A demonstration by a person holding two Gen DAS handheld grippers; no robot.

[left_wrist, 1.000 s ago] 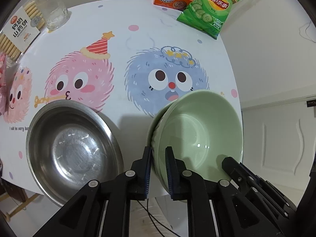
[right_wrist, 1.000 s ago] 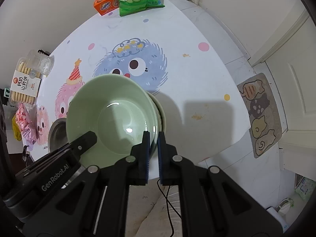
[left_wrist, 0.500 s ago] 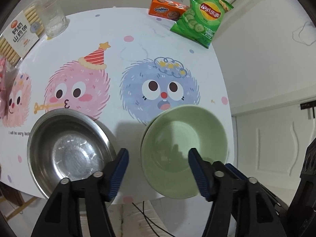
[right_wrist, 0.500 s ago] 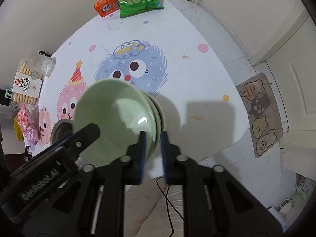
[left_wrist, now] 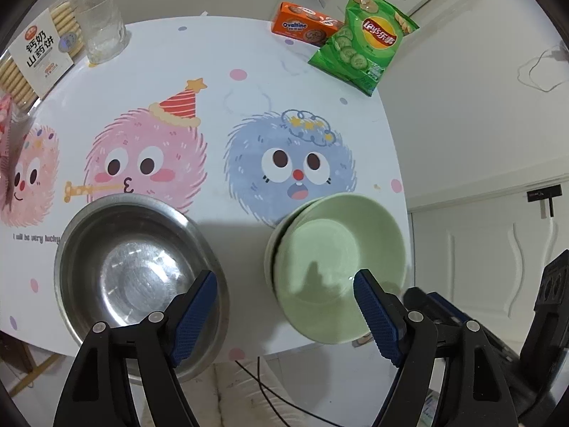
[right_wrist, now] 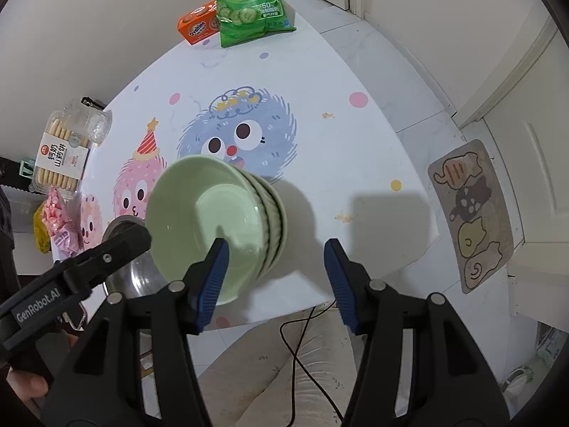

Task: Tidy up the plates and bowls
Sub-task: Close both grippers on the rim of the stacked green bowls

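Note:
A stack of green bowls stands near the table's front right edge; it also shows in the right wrist view. A steel bowl sits to its left, partly visible in the right wrist view. My left gripper is open and empty, raised above the table between the two. My right gripper is open and empty, above the stack's right side. Neither gripper touches a bowl.
A round table with a cartoon cloth. At the back, a green chips bag and an orange Ovaltine box. At the left, a glass and a biscuit pack. A cable hangs below the front edge.
Both grippers were shut on the top green bowl's rim. They opened, let it go onto the stack, and pulled back and up.

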